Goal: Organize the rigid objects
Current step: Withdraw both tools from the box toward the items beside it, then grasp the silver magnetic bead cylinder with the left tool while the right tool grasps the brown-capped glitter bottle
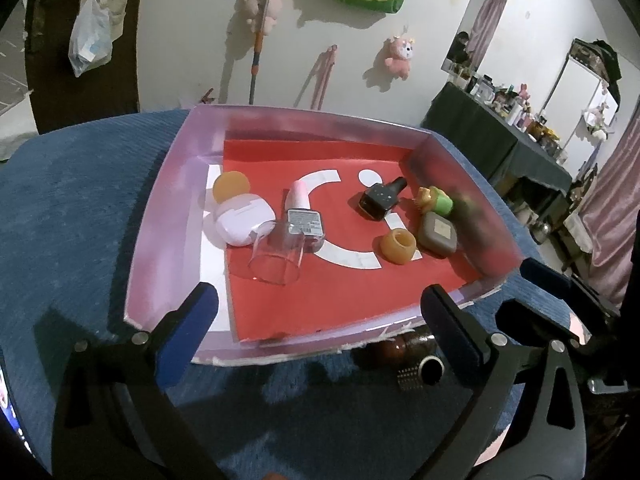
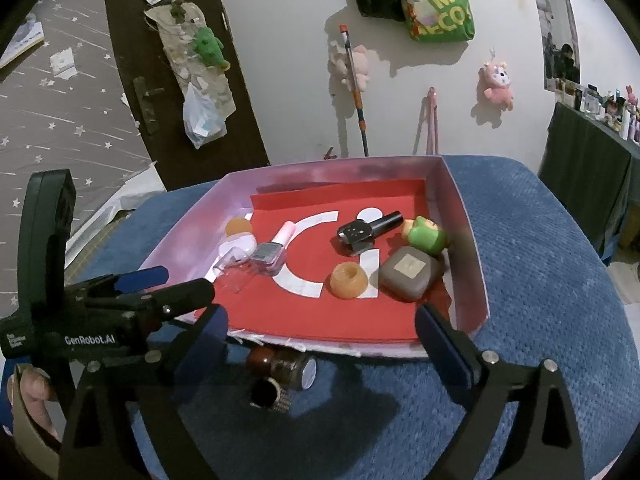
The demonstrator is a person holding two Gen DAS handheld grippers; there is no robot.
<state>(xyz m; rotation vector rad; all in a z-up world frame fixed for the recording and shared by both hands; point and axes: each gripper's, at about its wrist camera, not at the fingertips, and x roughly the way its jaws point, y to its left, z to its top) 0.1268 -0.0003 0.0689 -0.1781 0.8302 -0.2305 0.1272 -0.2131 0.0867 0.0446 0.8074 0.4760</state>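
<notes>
Brown bottle [image 2: 280,366]: lying on its side on the blue cushion [image 2: 540,280], touching the near wall of the pink tray [image 2: 468,248], between both claws. Left claw [image 1: 320,316] and right claw [image 2: 320,332]: both standing wide, gripping nothing. Right-wrist view alone is showing a hand [image 2: 34,396] holding the left claw; left-wrist view is half hiding the bottle [image 1: 412,346].

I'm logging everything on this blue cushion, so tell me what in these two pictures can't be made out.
- Dark brown bottle before the tray: left wrist view, the tray's front wall and a claw finger hide most of it.
- Small dark tube with mesh: both views, too small to identify.
- Label on the clear bottle: both views, print too small.
- Tray's right inner wall: left wrist view, blurred.
</notes>
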